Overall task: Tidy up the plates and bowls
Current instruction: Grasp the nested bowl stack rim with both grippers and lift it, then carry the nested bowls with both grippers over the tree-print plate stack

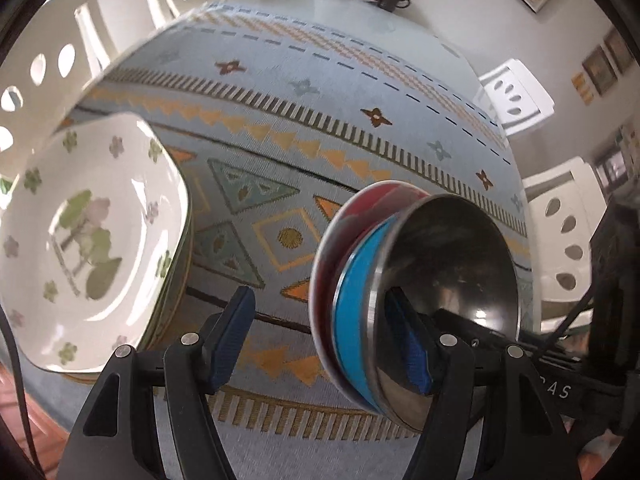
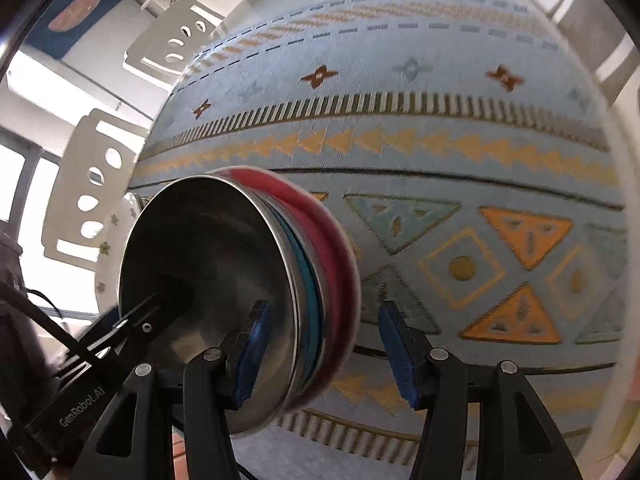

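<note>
seating both pairs of jaws over the rim is the step in hand. the nested stack, a shiny steel bowl (image 1: 452,256) inside a blue bowl (image 1: 352,300) inside a red bowl with a white outside (image 1: 360,208), sits near the middle of the light blue patterned cloth (image 1: 320,120) on the tabletop (image 1: 304,0); its base contact is hidden.

the left gripper (image 1: 319,293) straddles one side of the rim, with one pad inside the steel bowl and the other outside, clearly apart from the red wall. its jaws are released. the right gripper (image 2: 322,307) straddles the opposite side the same way, with a narrow gap at its outer pad, also released.

procedure, as judged:
- set both inner pads flat against the steel wall.
- close both sides evenly; three nested rims can slip against each other.
- lift level.
- keep clear of the white square flower-printed plate (image 1: 92,240) lying nearby on its own pile.
</note>
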A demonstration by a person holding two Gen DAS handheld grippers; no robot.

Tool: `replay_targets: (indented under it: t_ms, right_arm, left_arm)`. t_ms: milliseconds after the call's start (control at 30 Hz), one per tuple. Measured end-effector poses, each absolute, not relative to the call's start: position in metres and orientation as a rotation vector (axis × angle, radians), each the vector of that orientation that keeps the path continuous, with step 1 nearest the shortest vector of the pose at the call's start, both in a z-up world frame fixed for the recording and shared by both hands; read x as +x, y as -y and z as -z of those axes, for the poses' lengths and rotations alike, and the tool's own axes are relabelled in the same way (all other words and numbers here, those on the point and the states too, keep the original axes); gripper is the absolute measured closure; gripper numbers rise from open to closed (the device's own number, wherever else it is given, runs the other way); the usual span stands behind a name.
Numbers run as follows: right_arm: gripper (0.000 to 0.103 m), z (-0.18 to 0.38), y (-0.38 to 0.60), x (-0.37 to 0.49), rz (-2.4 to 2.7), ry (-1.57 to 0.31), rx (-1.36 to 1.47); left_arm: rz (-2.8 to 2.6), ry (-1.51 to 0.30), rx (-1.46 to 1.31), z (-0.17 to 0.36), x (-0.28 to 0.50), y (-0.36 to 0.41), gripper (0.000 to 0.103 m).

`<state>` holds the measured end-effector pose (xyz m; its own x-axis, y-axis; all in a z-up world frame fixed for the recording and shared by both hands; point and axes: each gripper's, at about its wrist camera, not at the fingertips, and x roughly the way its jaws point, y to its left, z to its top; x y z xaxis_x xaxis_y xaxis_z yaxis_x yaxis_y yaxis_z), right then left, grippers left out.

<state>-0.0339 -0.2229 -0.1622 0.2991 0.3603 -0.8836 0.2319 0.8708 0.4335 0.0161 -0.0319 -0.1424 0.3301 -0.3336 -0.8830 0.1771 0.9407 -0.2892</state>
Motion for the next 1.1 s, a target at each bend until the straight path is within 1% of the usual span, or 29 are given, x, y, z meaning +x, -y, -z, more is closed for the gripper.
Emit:
replay_targets:
  t_ms: [33, 133, 200, 233, 300, 600, 633, 667, 700, 800, 933, 1100]
  right_arm:
    - [0.049, 0.168, 0.225, -0.034, -0.105, -1.286, 0.578]
    - [0.047, 0.175, 0.229, -0.035, -0.136, -1.274, 0.654]
    - [0.042, 0.177, 0.230, -0.035, -0.133, -1.272, 0.655]
    - [0.041, 0.177, 0.229, -0.036, -0.135, -1.264, 0.649]
    - [0.041, 0.177, 0.228, -0.034, -0.144, -1.256, 0.648]
    - [0.041, 0.183, 0.236, -0.028, -0.191, -1.229, 0.692]
    - [0.042, 0.184, 0.237, -0.028, -0.202, -1.219, 0.709]
    - [0.044, 0.185, 0.237, -0.029, -0.213, -1.211, 0.719]
    - [0.050, 0.184, 0.236, -0.029, -0.235, -1.196, 0.732]
    - [0.054, 0.177, 0.231, -0.035, -0.221, -1.146, 0.655]
    - [0.056, 0.172, 0.226, -0.035, -0.224, -1.137, 0.584]
    - [0.056, 0.176, 0.229, -0.033, -0.232, -1.124, 0.611]
  left_arm:
    - [0.338, -1.190, -0.160, 0.145, 0.017, 0.031, 0.038]
    - [0.353, -1.197, -0.162, 0.151, 0.019, 0.034, 0.045]
    - [0.368, -1.187, -0.151, 0.152, 0.018, 0.038, 0.045]
    - [0.376, -1.183, -0.144, 0.153, 0.018, 0.041, 0.046]
    - [0.387, -1.176, -0.145, 0.153, 0.017, 0.044, 0.050]
    - [0.389, -1.189, -0.201, 0.155, 0.024, 0.042, 0.050]
    - [0.404, -1.189, -0.205, 0.155, 0.024, 0.044, 0.054]
    - [0.437, -1.195, -0.213, 0.156, 0.025, 0.046, 0.061]
    - [0.433, -1.192, -0.208, 0.155, 0.025, 0.048, 0.060]
    - [0.423, -1.181, -0.192, 0.156, 0.024, 0.052, 0.060]
    - [0.424, -1.177, -0.191, 0.157, 0.024, 0.052, 0.060]
    - [0.439, -1.171, -0.191, 0.157, 0.026, 0.049, 0.060]
